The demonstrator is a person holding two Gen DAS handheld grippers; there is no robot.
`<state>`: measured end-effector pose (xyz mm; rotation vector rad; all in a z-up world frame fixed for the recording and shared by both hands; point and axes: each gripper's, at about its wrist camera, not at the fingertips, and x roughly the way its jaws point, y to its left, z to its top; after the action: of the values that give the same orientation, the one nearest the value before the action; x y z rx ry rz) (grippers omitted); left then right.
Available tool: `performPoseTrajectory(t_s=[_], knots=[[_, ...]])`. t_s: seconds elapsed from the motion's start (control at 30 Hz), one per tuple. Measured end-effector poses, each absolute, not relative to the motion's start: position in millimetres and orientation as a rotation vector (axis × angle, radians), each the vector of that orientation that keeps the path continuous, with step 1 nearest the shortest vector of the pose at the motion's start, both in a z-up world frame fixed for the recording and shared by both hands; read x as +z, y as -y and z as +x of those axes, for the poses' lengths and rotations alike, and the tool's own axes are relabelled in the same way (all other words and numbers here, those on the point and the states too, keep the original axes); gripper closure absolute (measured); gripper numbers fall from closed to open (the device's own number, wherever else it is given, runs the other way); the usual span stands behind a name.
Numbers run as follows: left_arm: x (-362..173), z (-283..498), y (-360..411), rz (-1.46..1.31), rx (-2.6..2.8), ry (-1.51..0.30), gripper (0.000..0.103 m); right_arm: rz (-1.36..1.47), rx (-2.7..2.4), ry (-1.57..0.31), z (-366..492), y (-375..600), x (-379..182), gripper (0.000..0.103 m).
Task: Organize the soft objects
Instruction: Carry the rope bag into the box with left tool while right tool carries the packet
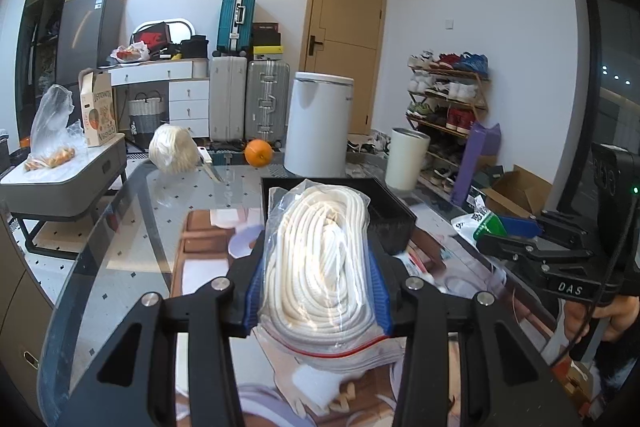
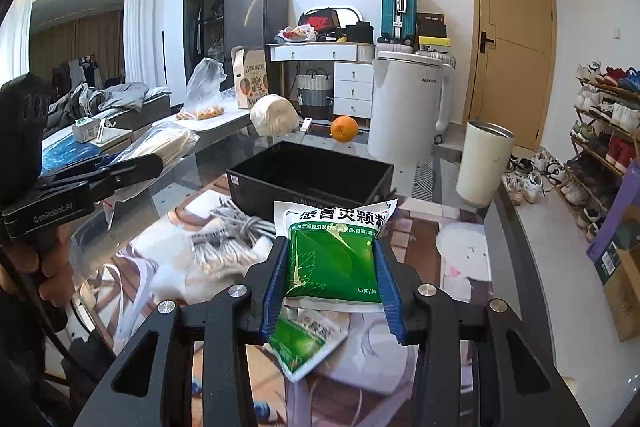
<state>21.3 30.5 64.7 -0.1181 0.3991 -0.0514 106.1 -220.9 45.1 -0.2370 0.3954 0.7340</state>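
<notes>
My left gripper (image 1: 318, 291) is shut on a clear zip bag of white rope (image 1: 320, 259), held above the glass table just before the black open box (image 1: 394, 217). My right gripper (image 2: 332, 279) is shut on a green and white sachet (image 2: 332, 255), held in front of the same black box (image 2: 308, 175). A second green sachet (image 2: 306, 343) lies on the table under the right gripper. A bundle of grey cord (image 2: 228, 235) lies left of it. The left gripper with its rope bag also shows in the right wrist view (image 2: 132, 163), and the right gripper in the left wrist view (image 1: 520, 239).
On the table's far side stand a white kettle (image 2: 404, 111), a cream tumbler (image 2: 482, 163), an orange (image 2: 344, 129) and a wrapped white rope ball (image 2: 274, 115). A shoe rack (image 2: 604, 123) is to the right, a grey side table (image 1: 64, 179) to the left.
</notes>
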Motion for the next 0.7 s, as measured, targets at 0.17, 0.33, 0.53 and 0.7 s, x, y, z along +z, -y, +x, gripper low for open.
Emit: performPoseTrajectory(t_s=[0.17, 0.33, 0.53, 0.7], knots=[[68.6, 34.3, -33.9, -0.109, -0.034, -0.385, 0.06, -0.228, 0.742, -0.389, 115.9, 209.2, 50.3, 0.061], [70.0, 48.8, -37.9, -0.103, -0.026, -0.387, 0.06, -0.22, 0.744, -0.382, 125.3, 197.4, 55.1, 0.061], [69.4, 66.4, -41.0, -0.099, -0.017, -0.39, 0.06, -0.227, 0.745, -0.371, 135.1, 186.2, 58.4, 0.061], [68.2, 79.0, -41.5, -0.098, -0.019, -0.393, 0.06, -0.236, 0.75, -0.367, 142.7, 175.3, 59.1, 0.061]])
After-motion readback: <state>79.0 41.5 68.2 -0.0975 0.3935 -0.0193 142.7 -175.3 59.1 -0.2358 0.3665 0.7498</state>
